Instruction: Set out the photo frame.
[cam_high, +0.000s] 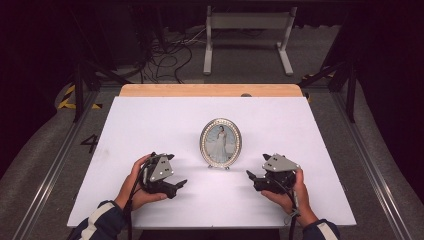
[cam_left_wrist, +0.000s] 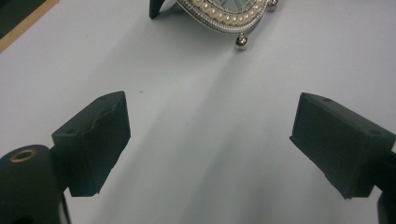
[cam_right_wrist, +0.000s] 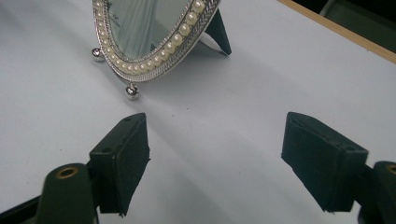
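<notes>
While the oval silver picture frame with a pearl-beaded rim (cam_high: 220, 142) stands upright near the middle of the white worktop (cam_high: 150, 125), both tools rest low on either side of it, each held in a hand. From the high view, the left tool (cam_high: 176, 186) sits to the frame's lower left and the right tool (cam_high: 251, 177) to its lower right, both pointing inward and well short of the frame; this view also shows the portrait inside the frame and the striped sleeve at the bottom edge.

Seen from the left gripper view, the left tool (cam_left_wrist: 210, 140) has its jaws wide apart with bare worktop between them, and the frame's lower rim (cam_left_wrist: 224, 14) and one ball foot appear at the top. The right gripper view shows the right tool (cam_right_wrist: 215, 158) likewise spread with nothing between its jaws, plus the frame's (cam_right_wrist: 149, 37) two ball feet and the dark rear prop (cam_right_wrist: 218, 35), which the high view hides.
</notes>
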